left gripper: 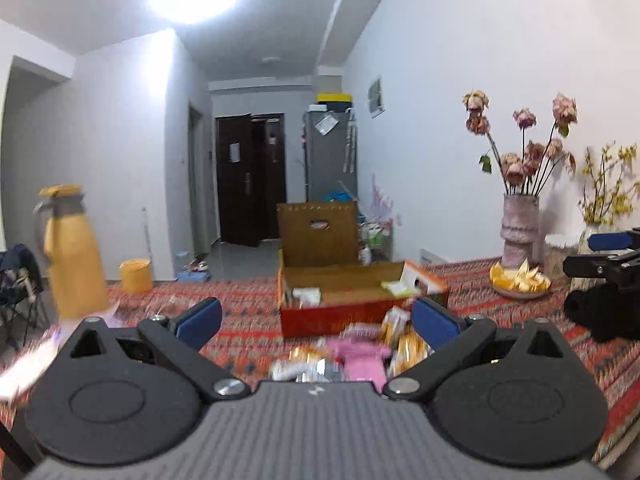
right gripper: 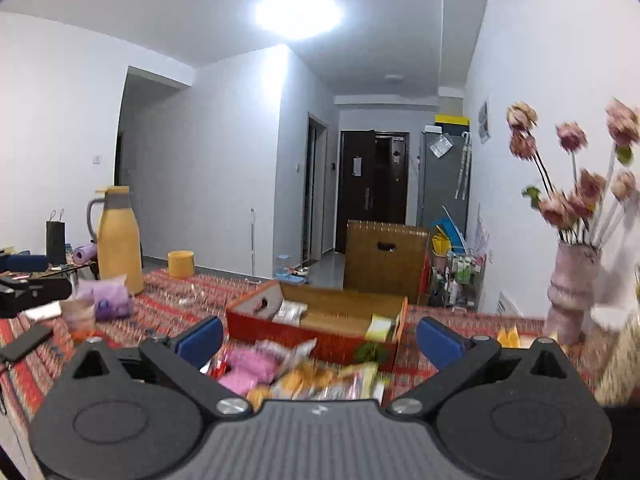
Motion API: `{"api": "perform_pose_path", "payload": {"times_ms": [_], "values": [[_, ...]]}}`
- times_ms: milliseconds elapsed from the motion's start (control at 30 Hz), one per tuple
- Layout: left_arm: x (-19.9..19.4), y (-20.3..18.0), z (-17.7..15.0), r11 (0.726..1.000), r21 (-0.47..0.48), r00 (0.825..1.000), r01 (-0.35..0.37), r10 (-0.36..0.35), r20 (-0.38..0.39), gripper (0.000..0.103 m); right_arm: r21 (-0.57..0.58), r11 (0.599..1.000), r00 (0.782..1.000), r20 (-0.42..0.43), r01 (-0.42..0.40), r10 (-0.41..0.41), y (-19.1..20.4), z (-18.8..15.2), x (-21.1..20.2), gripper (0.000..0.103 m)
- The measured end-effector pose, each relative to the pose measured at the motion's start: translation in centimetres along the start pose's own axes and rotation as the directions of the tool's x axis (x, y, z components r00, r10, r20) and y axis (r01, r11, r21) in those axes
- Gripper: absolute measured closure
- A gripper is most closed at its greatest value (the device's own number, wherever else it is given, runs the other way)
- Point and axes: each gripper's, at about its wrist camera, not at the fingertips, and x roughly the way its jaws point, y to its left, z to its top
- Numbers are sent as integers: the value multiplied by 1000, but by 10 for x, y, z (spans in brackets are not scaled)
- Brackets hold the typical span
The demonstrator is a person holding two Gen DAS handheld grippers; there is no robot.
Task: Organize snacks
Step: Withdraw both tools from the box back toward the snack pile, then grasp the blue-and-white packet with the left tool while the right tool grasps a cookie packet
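A red cardboard box with its brown lid raised stands on the patterned tablecloth; a few packets lie inside it. In front of the box lies a blurred heap of snack packets, pink, orange and silvery. My left gripper is open above the near side of the heap, nothing between its blue pads. My right gripper is likewise open over the heap and holds nothing. The right gripper also shows at the right edge of the left wrist view.
A yellow thermos jug stands at the left. A purple bag and a black phone lie nearby. A vase of dried flowers and a bowl of yellow snacks sit at the right by the wall.
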Motion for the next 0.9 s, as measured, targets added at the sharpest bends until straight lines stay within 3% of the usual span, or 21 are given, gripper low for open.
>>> {"api": "perform_pose_path", "payload": {"times_ms": [133, 233, 333, 400, 600, 900], "values": [[-13, -8, -44, 997, -66, 998, -28, 25, -49, 0, 38, 997, 997, -37, 65, -63, 16, -52, -14, 0], [-3, -14, -72, 993, -115, 984, -22, 1, -178, 0, 94, 988, 988, -103, 122, -112, 23, -89, -13, 0], [8, -16, -90, 989, -145, 968, 6, -42, -247, 0, 144, 982, 976, -195, 122, -93, 27, -119, -12, 0], [7, -15, -97, 990, -142, 970, 6, -41, -241, 0, 155, 982, 972, -224, 108, -71, 30, -131, -13, 0], [19, -18, -102, 989, -147, 959, 2, -43, -280, 0, 146, 982, 969, -234, 121, -84, 37, -138, -13, 0], [52, -14, -91, 993, -121, 960, -9, -25, -279, 0, 161, 982, 967, -247, 103, -61, 36, -124, 16, 2]]}}
